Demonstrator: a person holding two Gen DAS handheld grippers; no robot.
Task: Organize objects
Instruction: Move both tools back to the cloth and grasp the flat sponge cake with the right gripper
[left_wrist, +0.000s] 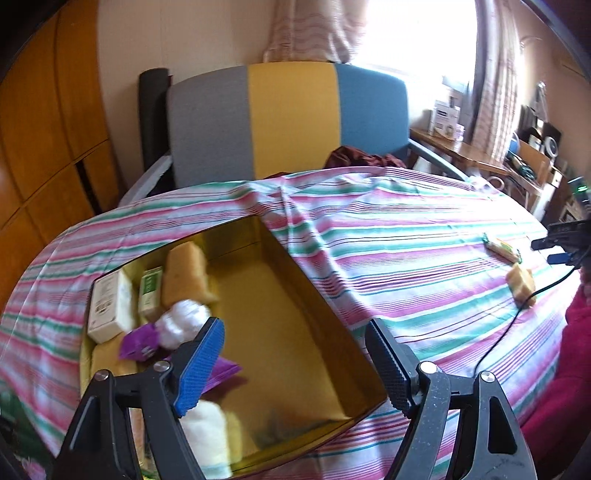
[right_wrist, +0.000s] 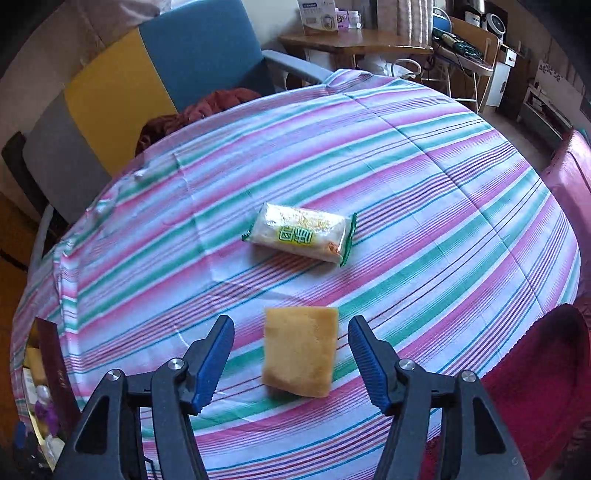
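A gold-lined open box (left_wrist: 314, 306) lies on the striped tablecloth (left_wrist: 406, 236). Along its left side are a white carton (left_wrist: 109, 308), a green-and-white carton (left_wrist: 150, 293), a yellow sponge (left_wrist: 186, 275), a white ball-like item (left_wrist: 183, 325) and a purple wrapper (left_wrist: 138, 341). My left gripper (left_wrist: 295, 363) hangs open over the box with nothing between its fingers. In the right wrist view my right gripper (right_wrist: 291, 363) stands open around a yellow sponge block (right_wrist: 300, 350) on the cloth, pads apart from it. A green-edged snack packet (right_wrist: 301, 234) lies beyond. The right gripper (left_wrist: 557, 249) also shows at the left wrist view's right edge.
A grey, yellow and blue chair (left_wrist: 288, 122) stands behind the table with dark red cloth (left_wrist: 362, 157) on its seat. A wooden desk (right_wrist: 354, 42) with clutter is at the back right. A black cable (left_wrist: 517, 317) trails over the cloth near a red sleeve (left_wrist: 565, 373).
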